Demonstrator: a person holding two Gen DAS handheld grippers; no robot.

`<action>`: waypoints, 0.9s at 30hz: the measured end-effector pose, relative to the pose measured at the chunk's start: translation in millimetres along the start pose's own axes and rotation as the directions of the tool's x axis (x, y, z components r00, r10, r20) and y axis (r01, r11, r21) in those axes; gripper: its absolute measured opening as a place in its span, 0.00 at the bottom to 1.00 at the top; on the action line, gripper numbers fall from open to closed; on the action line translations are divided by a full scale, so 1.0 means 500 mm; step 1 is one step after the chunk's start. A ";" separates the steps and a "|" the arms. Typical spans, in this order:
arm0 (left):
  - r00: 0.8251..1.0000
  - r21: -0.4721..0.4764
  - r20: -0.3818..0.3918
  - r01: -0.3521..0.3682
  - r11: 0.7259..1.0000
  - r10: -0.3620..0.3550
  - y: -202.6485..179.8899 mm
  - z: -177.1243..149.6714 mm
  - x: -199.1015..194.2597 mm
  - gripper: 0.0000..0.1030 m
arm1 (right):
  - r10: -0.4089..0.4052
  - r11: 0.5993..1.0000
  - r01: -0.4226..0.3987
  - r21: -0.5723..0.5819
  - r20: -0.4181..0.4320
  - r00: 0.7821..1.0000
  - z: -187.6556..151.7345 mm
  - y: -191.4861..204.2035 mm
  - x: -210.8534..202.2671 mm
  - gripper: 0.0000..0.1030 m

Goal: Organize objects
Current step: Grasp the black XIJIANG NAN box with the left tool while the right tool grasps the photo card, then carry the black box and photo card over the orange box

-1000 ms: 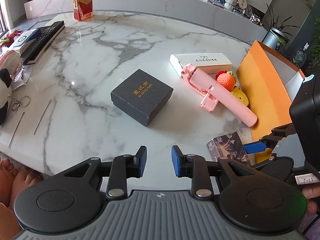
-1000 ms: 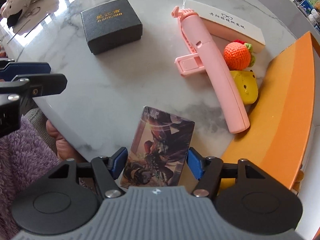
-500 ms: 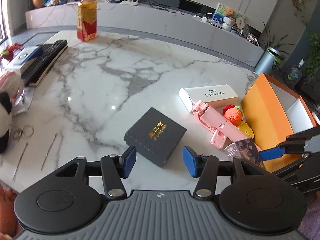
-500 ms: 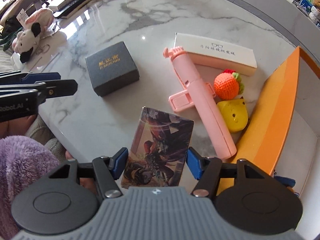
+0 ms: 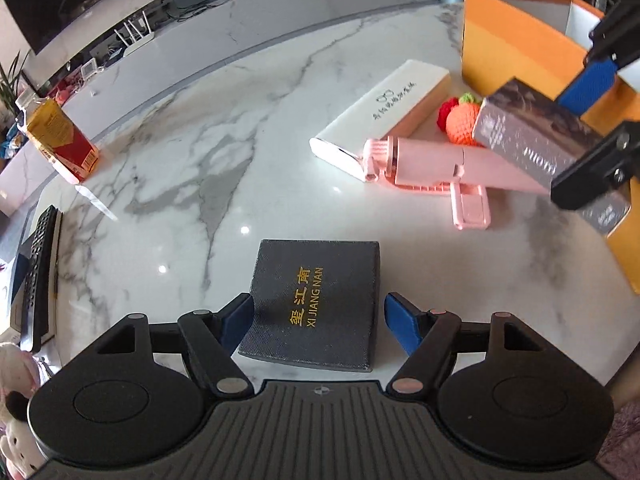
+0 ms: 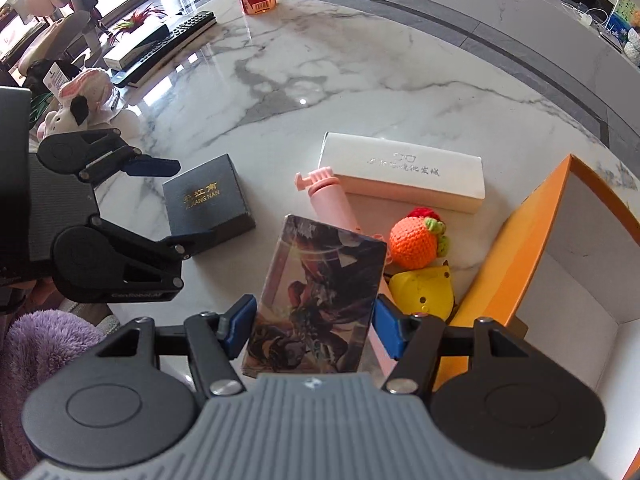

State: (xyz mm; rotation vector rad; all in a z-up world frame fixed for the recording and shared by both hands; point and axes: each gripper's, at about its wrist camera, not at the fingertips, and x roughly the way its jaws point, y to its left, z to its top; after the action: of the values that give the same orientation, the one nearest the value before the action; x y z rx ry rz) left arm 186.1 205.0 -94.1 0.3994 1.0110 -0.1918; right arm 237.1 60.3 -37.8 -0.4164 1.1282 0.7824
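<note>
The left tool (image 5: 319, 318) is spread wide over the marble surface (image 5: 192, 168), its blue pads on either side of a dark square box (image 5: 316, 304) with gold lettering; the left pad looks right against the box's edge, while the right pad stands a little apart, so the box lies flat on the surface and is not pinched. From the right wrist view, the same tool (image 6: 160, 200) sits around the near end of that box (image 6: 206, 204). The right tool (image 6: 312, 328) is pinching a printed card pack (image 6: 316, 300), one blue pad on each long side, holding it raised above the surface and tilted. Below and beyond the pack lie a pink folding handle (image 6: 332, 200), a white oblong case (image 6: 404, 172) with a glasses mark on its lid, an orange crocheted ball (image 6: 414, 244) with a green and red top, and a yellow toy (image 6: 424, 296), all close together. Just right of these stands an open orange box (image 6: 516, 256) with a white inside. Farther off on the surface are a bottle of amber drink (image 5: 60, 140) with a red and yellow label, a black remote (image 6: 172, 44) lying across a flat box, and a plush toy (image 6: 80, 96) near the left edge.
</note>
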 end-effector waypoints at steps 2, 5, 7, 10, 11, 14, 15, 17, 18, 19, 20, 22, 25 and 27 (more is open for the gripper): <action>1.000 0.050 -0.008 -0.025 0.998 0.026 -0.004 0.001 0.010 0.87 | 0.010 1.000 -0.010 0.001 0.004 1.000 0.002 -0.011 0.001 0.63; 0.999 0.073 -0.018 -0.029 0.997 0.031 -0.004 0.004 0.020 0.89 | 0.023 1.000 -0.023 0.004 0.013 1.000 0.007 -0.020 0.002 0.63; 0.999 0.078 -0.039 -0.026 0.997 0.029 -0.003 0.007 0.034 0.91 | 0.037 0.999 -0.037 0.009 0.019 0.999 0.009 -0.025 0.002 0.63; 0.998 -0.017 -0.043 0.040 0.999 -0.041 0.023 0.011 0.045 0.90 | 0.057 0.998 -0.057 0.017 0.027 0.998 0.009 -0.029 -0.002 0.62; 0.997 -0.040 -0.049 0.056 0.998 -0.058 0.030 0.012 0.048 0.89 | 0.061 0.998 -0.061 0.020 0.030 0.998 0.008 -0.030 -0.004 0.62; 0.997 -0.060 -0.041 0.057 0.997 -0.060 0.032 0.010 0.049 0.87 | 0.071 0.997 -0.072 0.023 0.042 0.997 0.007 -0.032 -0.013 0.62; 0.998 -0.069 -0.044 0.051 0.996 -0.054 0.031 0.010 0.047 0.87 | 0.074 0.997 -0.075 0.026 0.047 0.996 0.006 -0.033 -0.017 0.62; 0.997 -0.110 -0.049 0.058 0.992 -0.064 0.031 0.009 0.042 0.86 | 0.078 0.996 -0.080 0.029 0.059 0.995 0.004 -0.035 -0.029 0.62; 0.997 -0.128 -0.041 0.063 0.990 -0.069 0.031 0.007 0.035 0.86 | 0.079 0.996 -0.081 0.030 0.064 0.995 0.002 -0.036 -0.036 0.62; 0.997 -0.142 -0.030 0.064 0.988 -0.068 0.031 0.006 0.026 0.86 | 0.080 0.996 -0.082 0.031 0.071 0.994 0.001 -0.037 -0.045 0.61; 0.998 -0.156 -0.015 0.060 0.986 -0.063 0.030 0.006 0.012 0.86 | 0.081 0.996 -0.084 0.031 0.080 0.993 -0.001 -0.038 -0.055 0.61; 0.998 -0.188 0.021 0.062 0.980 -0.059 0.029 0.009 -0.021 0.86 | 0.081 0.996 -0.084 0.034 0.100 0.992 -0.007 -0.041 -0.080 0.61; 0.993 -0.224 0.080 0.101 0.969 -0.085 0.023 0.022 -0.081 0.86 | 0.080 0.995 -0.088 0.052 0.143 0.987 -0.022 -0.052 -0.128 0.61; 0.986 -0.221 0.129 0.132 0.966 -0.105 0.008 0.039 -0.128 0.86 | 0.074 0.994 -0.087 0.070 0.170 0.983 -0.038 -0.064 -0.163 0.61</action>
State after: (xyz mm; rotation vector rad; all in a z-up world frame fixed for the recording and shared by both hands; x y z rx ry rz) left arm 169.4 199.1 -29.5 0.1154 0.9301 -0.2012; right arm 231.3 -1.6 26.5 -0.2369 1.0191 0.8263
